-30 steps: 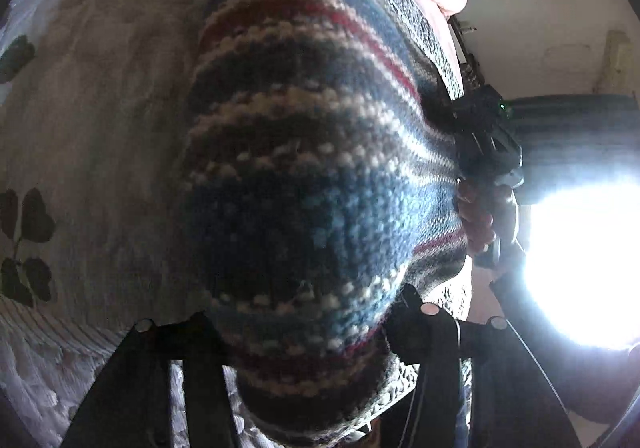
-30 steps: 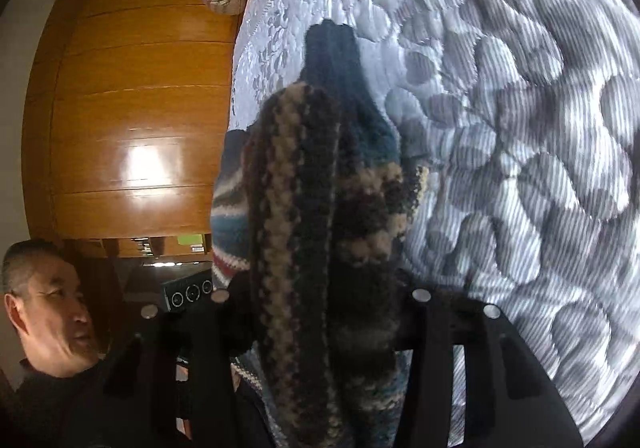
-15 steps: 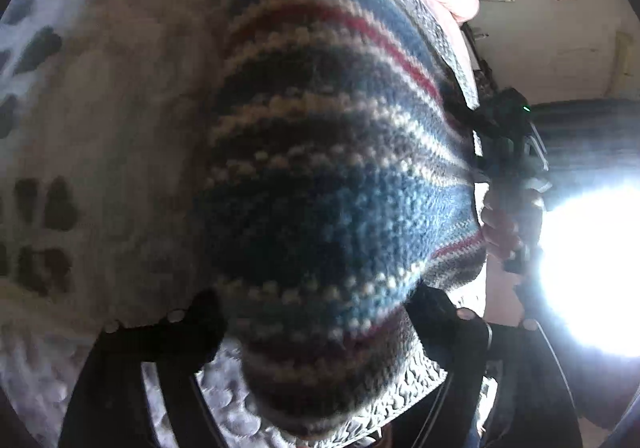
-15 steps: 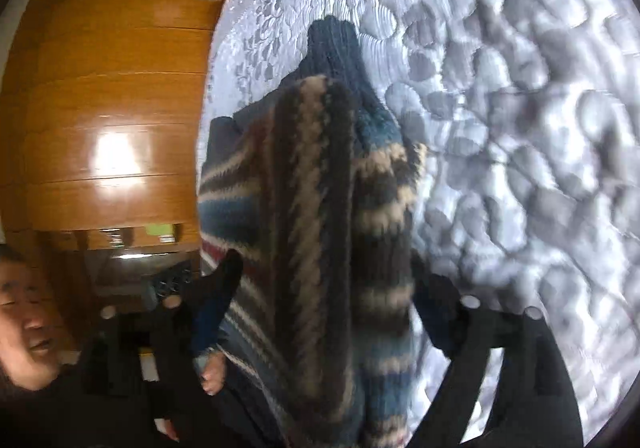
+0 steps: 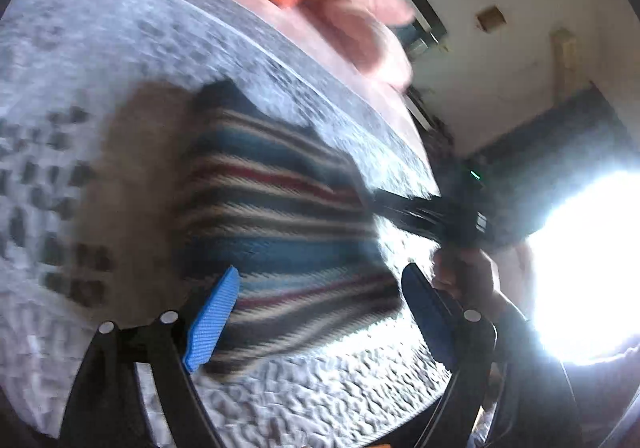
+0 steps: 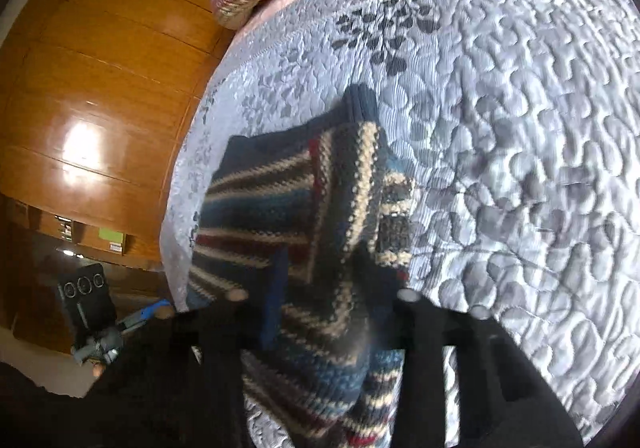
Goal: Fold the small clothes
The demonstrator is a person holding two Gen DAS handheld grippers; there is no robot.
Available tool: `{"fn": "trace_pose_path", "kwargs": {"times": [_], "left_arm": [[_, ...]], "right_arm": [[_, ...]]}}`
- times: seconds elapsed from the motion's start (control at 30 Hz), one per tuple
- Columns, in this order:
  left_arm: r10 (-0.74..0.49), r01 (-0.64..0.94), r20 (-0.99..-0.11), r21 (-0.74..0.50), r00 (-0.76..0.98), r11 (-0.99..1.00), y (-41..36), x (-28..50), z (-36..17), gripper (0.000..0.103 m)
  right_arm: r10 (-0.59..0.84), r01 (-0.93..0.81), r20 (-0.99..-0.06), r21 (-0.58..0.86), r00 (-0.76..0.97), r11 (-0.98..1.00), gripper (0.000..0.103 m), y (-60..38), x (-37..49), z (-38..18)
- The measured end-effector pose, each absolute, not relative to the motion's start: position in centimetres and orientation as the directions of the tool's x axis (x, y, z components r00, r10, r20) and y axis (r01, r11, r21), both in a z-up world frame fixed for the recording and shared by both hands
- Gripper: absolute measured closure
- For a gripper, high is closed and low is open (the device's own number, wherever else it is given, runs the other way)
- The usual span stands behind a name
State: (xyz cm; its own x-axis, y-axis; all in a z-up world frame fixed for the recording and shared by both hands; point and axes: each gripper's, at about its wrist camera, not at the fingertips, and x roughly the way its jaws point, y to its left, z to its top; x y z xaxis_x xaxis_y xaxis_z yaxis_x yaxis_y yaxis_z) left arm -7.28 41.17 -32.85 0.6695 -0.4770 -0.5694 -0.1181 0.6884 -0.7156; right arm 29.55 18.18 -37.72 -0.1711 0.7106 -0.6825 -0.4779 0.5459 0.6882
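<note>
Striped knit sweater [image 6: 280,207] laid on quilt [image 6: 520,127], near its front edge. Left gripper [image 5: 316,312] seen w/ fingers apart, nothing held. Right gripper [image 6: 320,312] clamped on folded sleeve. Sleeve best laid flat across body, edges squared, before release.

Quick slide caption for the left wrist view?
Left gripper open above striped knit sweater lying on grey quilted bedspread.

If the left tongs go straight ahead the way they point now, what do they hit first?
Probably the striped sweater, lying on the quilt right ahead of the open left tongs. The picture is blurred, so depth is uncertain.
</note>
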Motion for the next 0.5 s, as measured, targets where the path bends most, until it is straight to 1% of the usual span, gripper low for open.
{"fn": "trace_pose_path", "kwargs": {"times": [0.03, 0.17, 0.27, 0.3, 0.37, 0.43, 0.47, 0.5], "left_arm": [[-0.492, -0.128, -0.581, -0.720, 0.648, 0.682, 40.8, -6.7, -33.6, 0.019], [-0.517, -0.167, -0.610, -0.728, 0.600, 0.665, 40.2, -5.7, -36.2, 0.019], [-0.540, -0.189, -0.626, -0.733, 0.562, 0.653, 39.9, -5.2, -37.3, 0.020], [-0.546, -0.191, -0.630, -0.733, 0.553, 0.653, 39.8, -5.0, -37.0, 0.019], [-0.547, -0.157, -0.629, -0.723, 0.553, 0.673, 40.2, -4.8, -35.1, 0.019], [-0.540, -0.125, -0.592, -0.734, 0.598, 0.667, 41.9, -4.2, -32.8, 0.019], [-0.543, -0.118, -0.572, -0.747, 0.615, 0.654, 42.8, -3.5, -32.1, 0.019], [-0.546, -0.121, -0.549, -0.766, 0.633, 0.631, 44.2, -2.4, -31.5, 0.019]], "right_arm": [[0.714, -0.495, -0.678, 0.687, -0.175, 0.532, 0.092, 18.5, 29.4, -37.5], [0.733, -0.575, -0.674, 0.636, -0.091, 0.514, 0.095, 18.3, 29.2, -36.0], [0.662, -0.549, -0.748, 0.573, -0.046, 0.609, 0.095, 17.7, 29.8, -38.6], [0.662, -0.532, -0.746, 0.590, -0.072, 0.607, 0.095, 17.5, 29.7, -39.3], [0.679, -0.535, -0.728, 0.613, -0.097, 0.582, 0.092, 17.4, 29.2, -39.0], [0.718, -0.504, -0.690, 0.654, -0.091, 0.564, 0.086, 17.0, 30.0, -38.2], [0.739, -0.470, -0.668, 0.682, -0.088, 0.561, 0.078, 17.0, 30.9, -37.9], [0.750, -0.432, -0.655, 0.706, -0.097, 0.561, 0.072, 17.2, 31.9, -37.9]]}}
